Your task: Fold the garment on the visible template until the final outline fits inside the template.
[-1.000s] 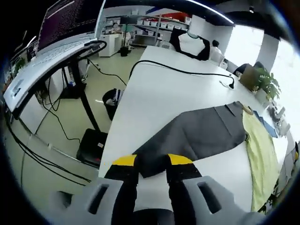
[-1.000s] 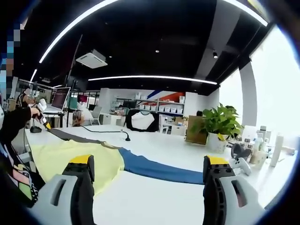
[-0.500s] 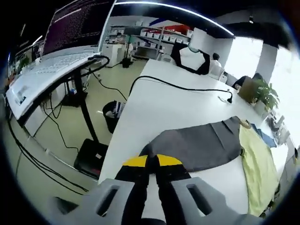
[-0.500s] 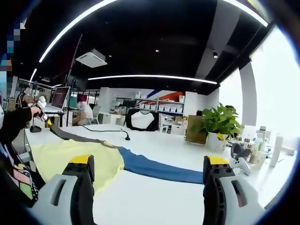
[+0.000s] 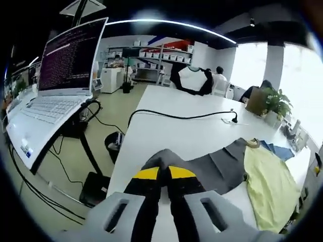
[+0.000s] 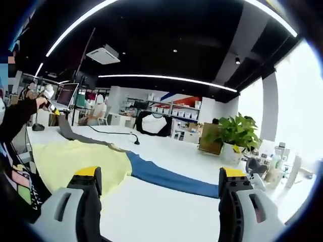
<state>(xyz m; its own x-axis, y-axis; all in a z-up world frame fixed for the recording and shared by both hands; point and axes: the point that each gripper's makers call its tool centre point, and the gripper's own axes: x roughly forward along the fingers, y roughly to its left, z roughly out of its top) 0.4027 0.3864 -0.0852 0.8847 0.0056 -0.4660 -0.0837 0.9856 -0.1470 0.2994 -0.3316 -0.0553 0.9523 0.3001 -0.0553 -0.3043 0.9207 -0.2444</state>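
Two tongs: left (image 5: 162,173) pinches grey garment (image 5: 212,166) edge, right (image 6: 160,174) spread.

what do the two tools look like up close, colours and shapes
Both match. The left tool has two black jaws with yellow tips, rising from pale grey moulded housings with slot-like recesses. The right tool has the same grey housings, black jaws and yellow tips. At the right gripper view's left edge is a dark sleeve over patterned clothing.

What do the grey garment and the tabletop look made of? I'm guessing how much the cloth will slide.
Grey garment: soft woven cloth, matt; it drapes and creases where the left gripper pinches it. Tabletop: smooth hard white surface, probably laminate, faintly glossy.
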